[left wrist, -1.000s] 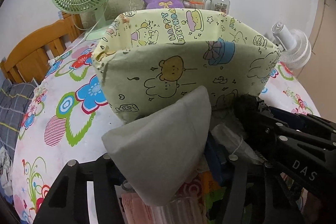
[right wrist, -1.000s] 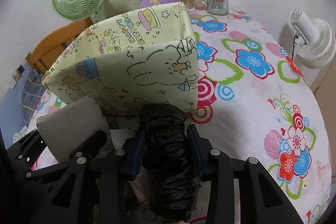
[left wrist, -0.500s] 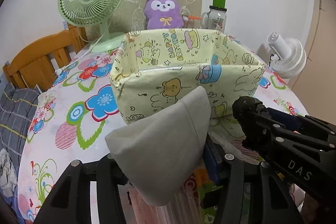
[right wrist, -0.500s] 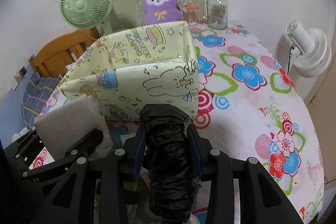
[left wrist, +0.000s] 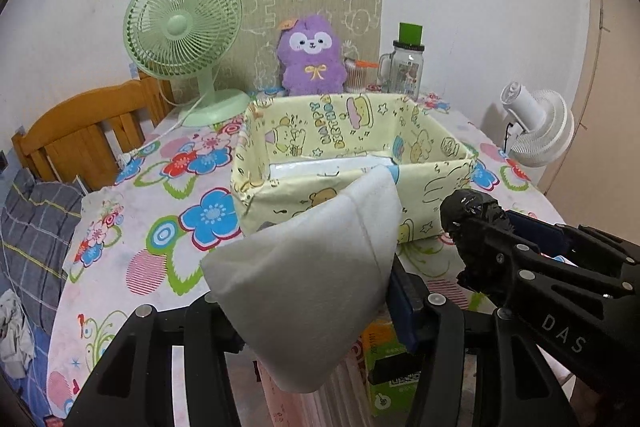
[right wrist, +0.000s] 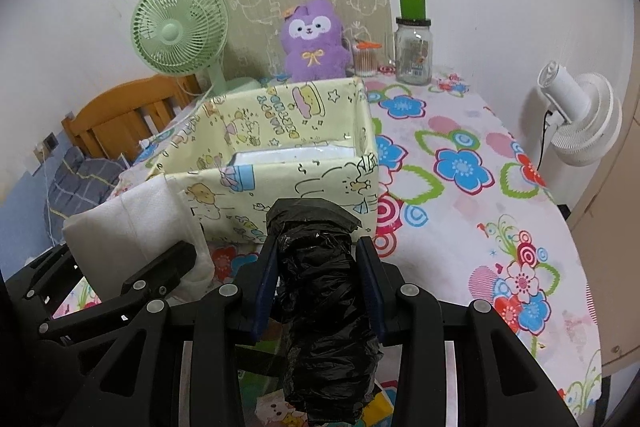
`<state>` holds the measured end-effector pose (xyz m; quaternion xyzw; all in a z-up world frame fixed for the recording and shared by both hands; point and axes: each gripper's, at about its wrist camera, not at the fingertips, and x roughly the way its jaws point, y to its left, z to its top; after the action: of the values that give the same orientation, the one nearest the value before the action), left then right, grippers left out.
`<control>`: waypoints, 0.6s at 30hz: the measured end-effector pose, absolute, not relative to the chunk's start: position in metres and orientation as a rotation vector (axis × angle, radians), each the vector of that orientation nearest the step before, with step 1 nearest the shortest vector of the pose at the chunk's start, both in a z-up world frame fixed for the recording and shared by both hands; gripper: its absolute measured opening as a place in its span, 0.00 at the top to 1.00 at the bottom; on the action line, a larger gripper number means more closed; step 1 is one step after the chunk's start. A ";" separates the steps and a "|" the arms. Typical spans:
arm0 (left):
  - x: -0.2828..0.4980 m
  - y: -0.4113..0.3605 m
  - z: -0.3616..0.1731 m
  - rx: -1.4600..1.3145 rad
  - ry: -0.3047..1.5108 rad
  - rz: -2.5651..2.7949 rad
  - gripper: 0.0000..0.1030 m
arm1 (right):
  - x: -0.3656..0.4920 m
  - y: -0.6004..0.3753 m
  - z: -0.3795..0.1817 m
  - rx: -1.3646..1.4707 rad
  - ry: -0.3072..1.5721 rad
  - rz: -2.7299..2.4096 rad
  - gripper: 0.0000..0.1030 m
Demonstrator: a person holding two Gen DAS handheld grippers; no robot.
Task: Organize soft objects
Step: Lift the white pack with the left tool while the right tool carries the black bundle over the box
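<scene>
Both loads are in hand but not yet stowed. The left gripper (left wrist: 320, 311) pinches a folded white cloth pad (left wrist: 308, 279), and the right gripper (right wrist: 320, 291) is clamped on a black plastic-wrapped roll (right wrist: 320, 291) — both just short of the near wall of the yellow cartoon-print box (left wrist: 352, 151) on the floral tablecloth (right wrist: 460, 187). Inside the box only one white, glossy flat item (right wrist: 288, 157) shows. Judging by this, both pieces remain to be dropped in; the purple plush (left wrist: 312, 59) sits at the far edge.
</scene>
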<state>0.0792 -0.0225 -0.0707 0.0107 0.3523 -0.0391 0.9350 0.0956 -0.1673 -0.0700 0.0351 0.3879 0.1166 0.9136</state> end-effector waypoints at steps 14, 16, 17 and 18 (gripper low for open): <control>0.062 -0.021 -0.038 0.038 0.647 -0.080 0.46 | 0.078 -0.167 -0.037 0.068 0.730 0.240 0.59; 0.061 -0.021 -0.035 0.039 0.638 -0.081 0.46 | 0.077 -0.167 -0.034 0.068 0.724 0.240 0.59; 0.061 -0.020 -0.033 0.039 0.634 -0.082 0.46 | 0.076 -0.167 -0.031 0.068 0.719 0.239 0.59; 0.061 -0.020 -0.031 0.040 0.630 -0.083 0.46 | 0.076 -0.166 -0.029 0.067 0.715 0.239 0.59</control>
<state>0.0611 -0.0195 -0.0307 0.0196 0.3098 -0.0406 0.9497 0.0759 -0.1664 -0.0292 0.0325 0.3492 0.1166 0.9292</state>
